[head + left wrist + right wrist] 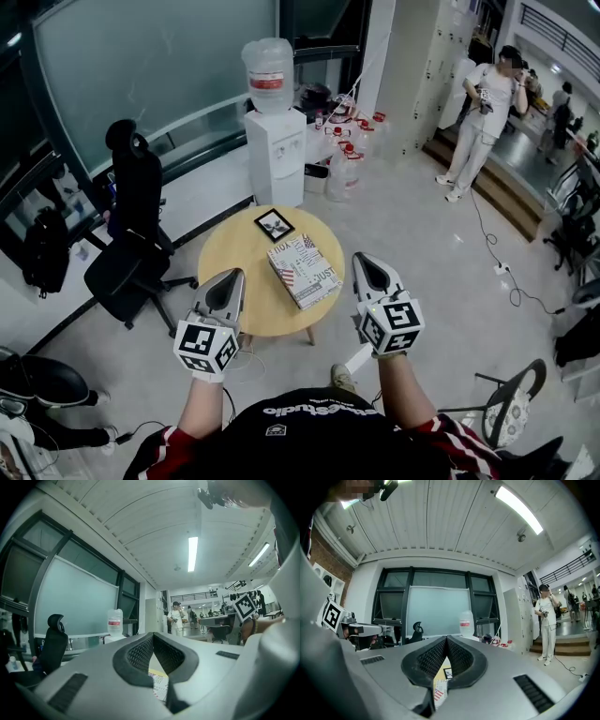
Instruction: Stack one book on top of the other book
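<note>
Grey left gripper (232,277): jaws closed tip to tip, empty, over the near-left edge of the round wooden tabletop (230,251). Right gripper (364,260): jaws also closed, empty, just beside the right rim. Between them, the large flag-cover book (303,270) lies flat. The small dark book (274,224) sits apart behind it, not stacked. Office chair (131,234) crowds the left, water dispenser (277,141) stands behind. Open floor to the right, person (483,117) well apart.

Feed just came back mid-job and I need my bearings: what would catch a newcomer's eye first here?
The round wooden table at centre carries a flag-patterned book, with a smaller dark book beyond it. The left gripper and right gripper hover at its near edge, both shut and empty.
</note>
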### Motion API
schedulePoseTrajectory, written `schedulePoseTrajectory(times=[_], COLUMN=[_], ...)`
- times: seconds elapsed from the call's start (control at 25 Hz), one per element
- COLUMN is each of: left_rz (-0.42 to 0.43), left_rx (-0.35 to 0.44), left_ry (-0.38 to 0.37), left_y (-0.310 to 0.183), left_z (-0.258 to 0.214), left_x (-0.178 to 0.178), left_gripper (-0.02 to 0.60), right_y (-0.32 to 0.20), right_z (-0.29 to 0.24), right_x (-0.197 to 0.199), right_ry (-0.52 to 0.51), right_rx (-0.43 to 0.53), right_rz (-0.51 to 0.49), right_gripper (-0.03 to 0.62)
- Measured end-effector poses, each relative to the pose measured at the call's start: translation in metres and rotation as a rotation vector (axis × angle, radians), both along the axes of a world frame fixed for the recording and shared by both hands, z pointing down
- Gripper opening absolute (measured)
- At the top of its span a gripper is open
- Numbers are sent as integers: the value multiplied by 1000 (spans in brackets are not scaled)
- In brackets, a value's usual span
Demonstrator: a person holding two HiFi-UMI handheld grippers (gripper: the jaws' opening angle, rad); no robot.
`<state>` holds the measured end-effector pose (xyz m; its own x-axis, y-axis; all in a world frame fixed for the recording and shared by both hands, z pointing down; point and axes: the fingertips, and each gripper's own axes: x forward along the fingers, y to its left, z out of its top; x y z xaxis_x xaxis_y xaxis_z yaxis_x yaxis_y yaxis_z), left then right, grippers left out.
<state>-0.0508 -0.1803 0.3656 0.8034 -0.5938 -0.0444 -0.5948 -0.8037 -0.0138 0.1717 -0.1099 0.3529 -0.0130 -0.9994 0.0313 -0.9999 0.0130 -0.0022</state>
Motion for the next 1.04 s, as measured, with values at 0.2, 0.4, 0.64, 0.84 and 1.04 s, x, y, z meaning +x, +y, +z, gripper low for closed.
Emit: schedulePoseTrajectory(times=[0.2, 0.4, 0.64, 0.84, 1.04], left_rz=[-5, 10, 14, 25, 22], left_rx=[-1, 11, 18, 20, 10], left_ry=[0, -24, -31, -30, -25], left_y=[-2, 0, 0, 2, 1], left_z=[0, 5, 6, 5, 7], left_x=[-2, 5, 8, 11, 9], left_gripper=[17, 17, 17, 17, 17], right_y=[0, 2, 5, 6, 4], right_z=[1, 5, 8, 11, 10], right_x=[-3, -1, 3, 2, 0], right_ry=[11, -14, -12, -26, -25], right_rx=[-2, -8, -14, -21, -18], right_rz=[-3, -5, 9, 4, -4], right_gripper=[28, 28, 28, 28, 28])
